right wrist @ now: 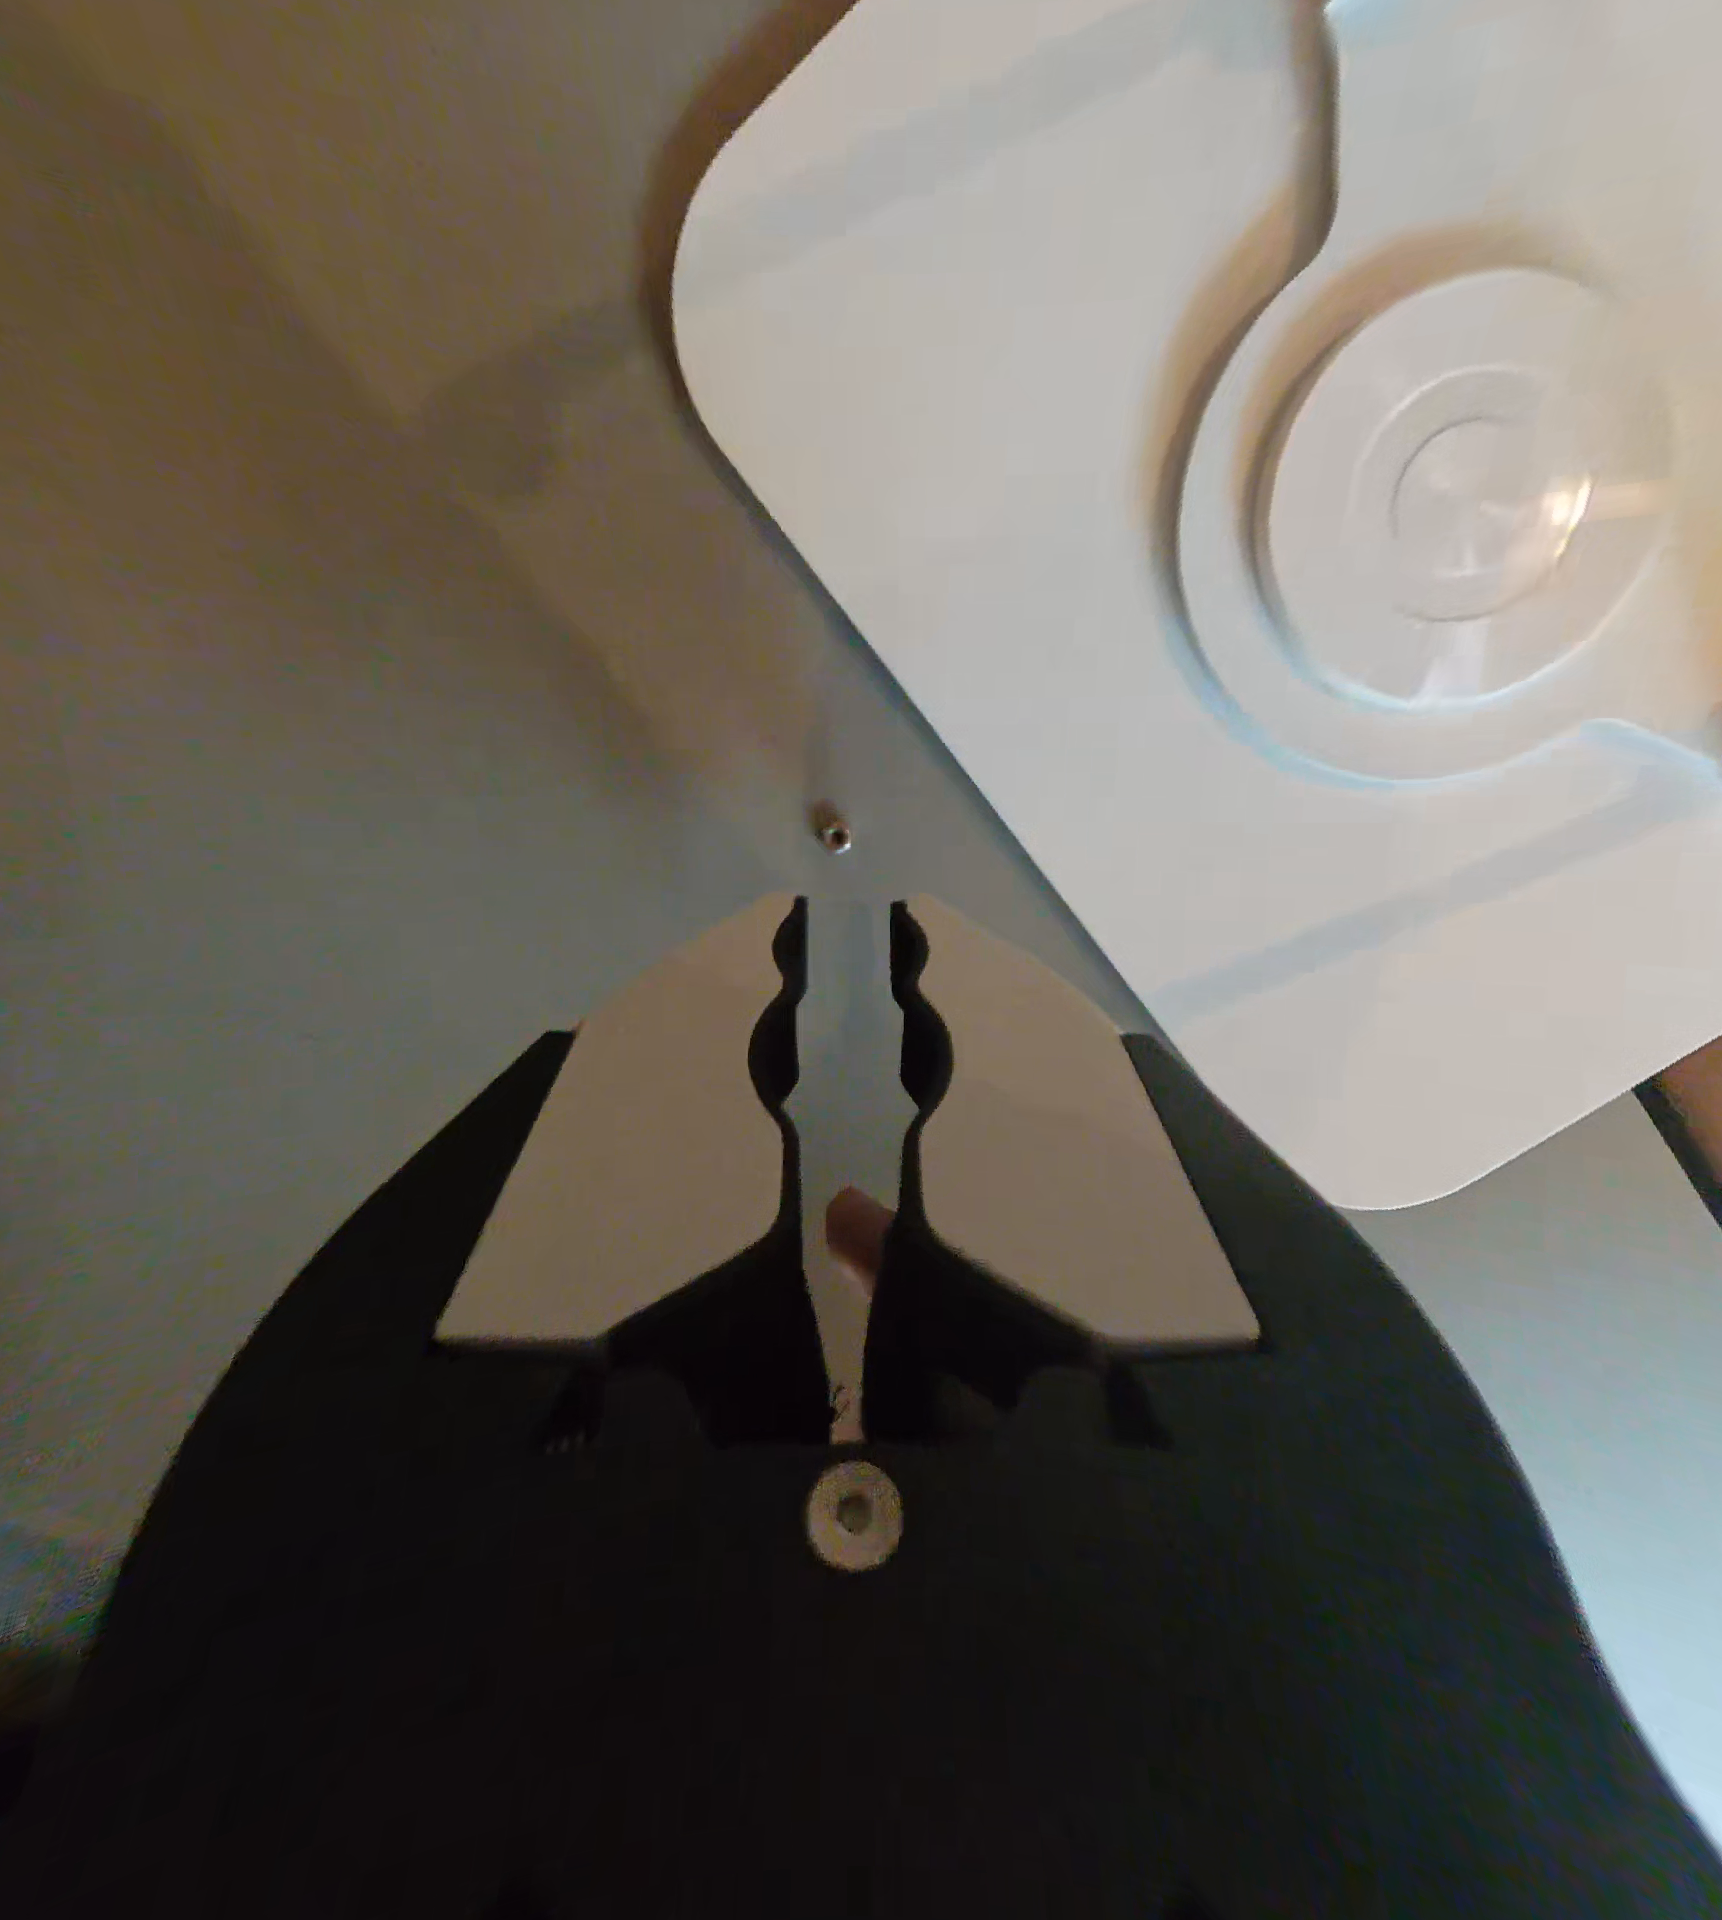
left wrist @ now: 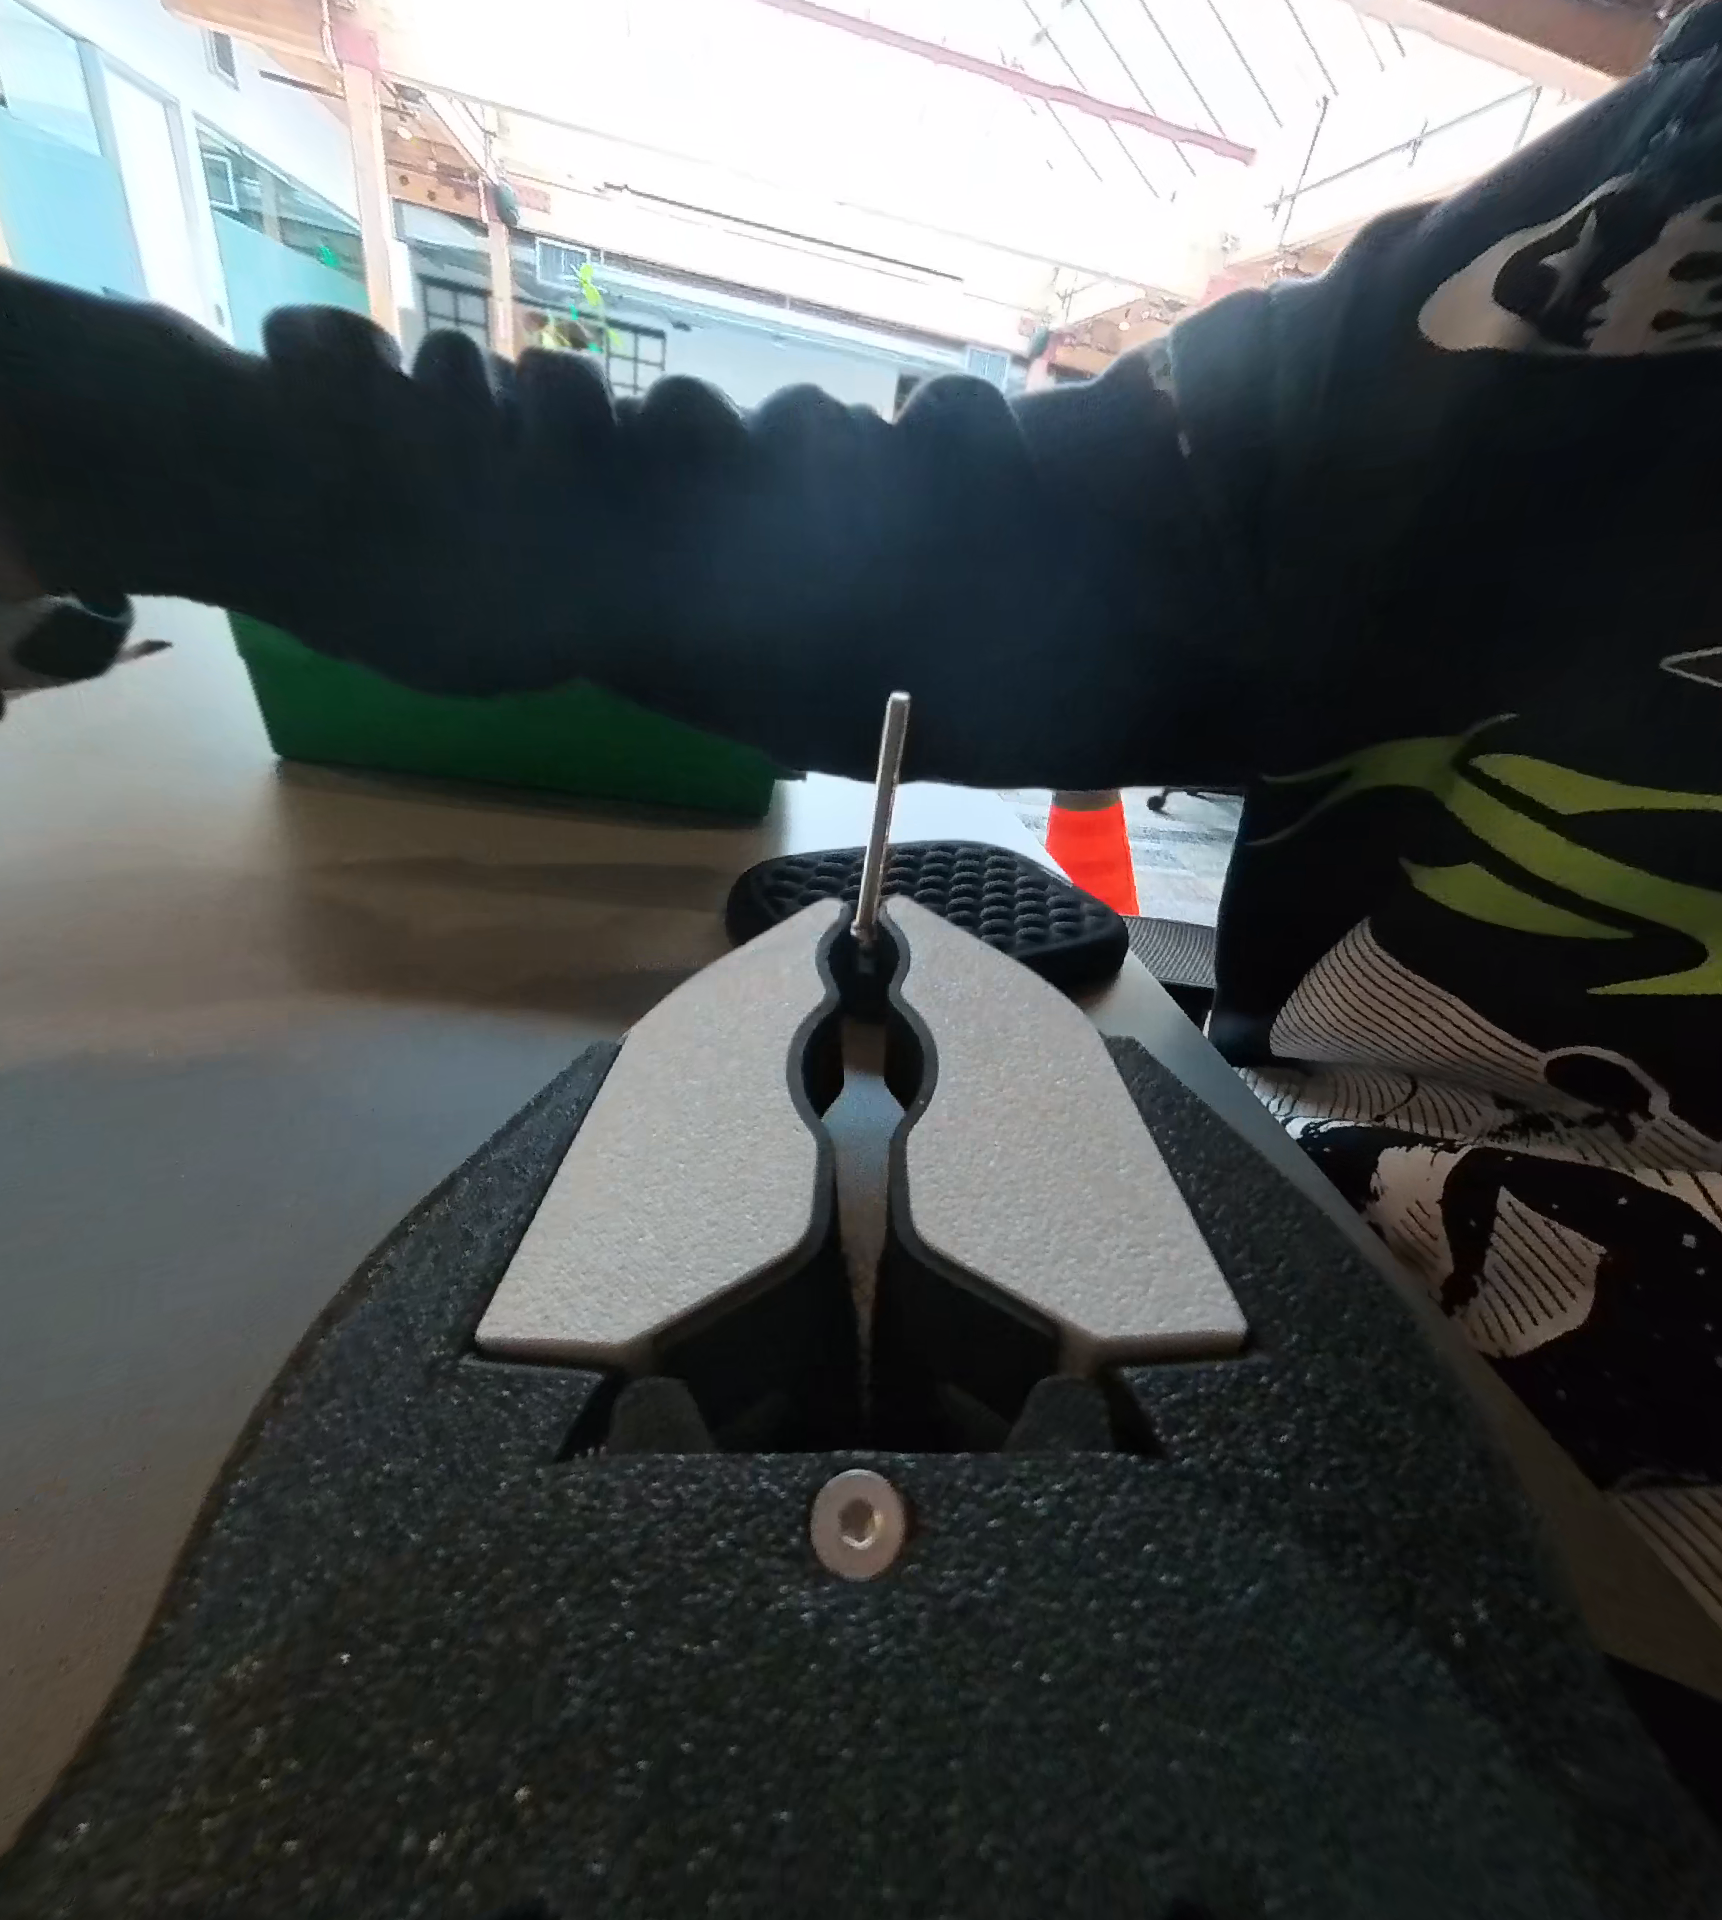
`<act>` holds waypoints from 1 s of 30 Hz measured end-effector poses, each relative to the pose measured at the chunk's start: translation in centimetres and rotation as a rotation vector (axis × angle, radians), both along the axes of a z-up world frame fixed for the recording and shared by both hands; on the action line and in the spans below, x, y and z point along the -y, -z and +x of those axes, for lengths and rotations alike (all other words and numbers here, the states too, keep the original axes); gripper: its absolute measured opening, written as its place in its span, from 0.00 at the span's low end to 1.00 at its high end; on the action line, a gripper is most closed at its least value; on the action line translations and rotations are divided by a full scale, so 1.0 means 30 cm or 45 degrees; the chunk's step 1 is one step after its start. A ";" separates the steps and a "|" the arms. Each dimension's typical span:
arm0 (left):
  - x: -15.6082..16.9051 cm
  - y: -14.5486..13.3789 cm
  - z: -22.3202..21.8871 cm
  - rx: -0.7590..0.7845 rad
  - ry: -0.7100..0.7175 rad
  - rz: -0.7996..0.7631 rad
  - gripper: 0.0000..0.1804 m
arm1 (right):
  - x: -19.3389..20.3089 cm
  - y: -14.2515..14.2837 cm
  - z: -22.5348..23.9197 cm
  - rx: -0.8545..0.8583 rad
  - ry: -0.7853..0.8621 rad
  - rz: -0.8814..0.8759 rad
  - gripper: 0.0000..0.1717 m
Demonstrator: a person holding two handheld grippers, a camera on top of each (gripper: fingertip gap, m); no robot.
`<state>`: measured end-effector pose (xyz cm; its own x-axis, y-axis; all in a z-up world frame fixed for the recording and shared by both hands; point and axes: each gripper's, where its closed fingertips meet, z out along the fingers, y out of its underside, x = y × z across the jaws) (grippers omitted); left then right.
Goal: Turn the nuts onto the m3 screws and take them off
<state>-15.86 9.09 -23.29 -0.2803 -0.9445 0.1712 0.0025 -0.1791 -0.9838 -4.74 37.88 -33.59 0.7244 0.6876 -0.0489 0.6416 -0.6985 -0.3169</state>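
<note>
In the left wrist view my left gripper (left wrist: 865, 935) is shut on a thin silver screw (left wrist: 884, 810). The screw stands out of the fingertips, its shank pointing up and away. In the right wrist view my right gripper (right wrist: 846, 909) is open with nothing between its fingers. It hangs over the table, pointing down. A small silver nut (right wrist: 831, 831) lies on the table just ahead of the fingertips, apart from them.
A white moulded plastic tray (right wrist: 1044, 520) lies on the table right of the nut. A person's dark sleeve (left wrist: 628, 540) crosses the left wrist view. A green bin (left wrist: 483, 727), a black honeycomb pad (left wrist: 1002, 894) and an orange cone (left wrist: 1091, 847) are beyond. The grippers' ends are close to 30 cm from one another.
</note>
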 end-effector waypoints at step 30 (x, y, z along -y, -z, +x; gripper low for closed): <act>-0.003 0.004 -0.003 -0.009 -0.011 0.010 0.01 | -0.025 0.039 -0.031 0.150 0.019 -0.058 0.02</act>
<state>-15.95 9.18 -23.42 -0.2709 -0.9483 0.1655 -0.0032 -0.1710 -0.9853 -5.66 38.62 -34.76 0.7373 0.6755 0.0065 0.6618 -0.7203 -0.2079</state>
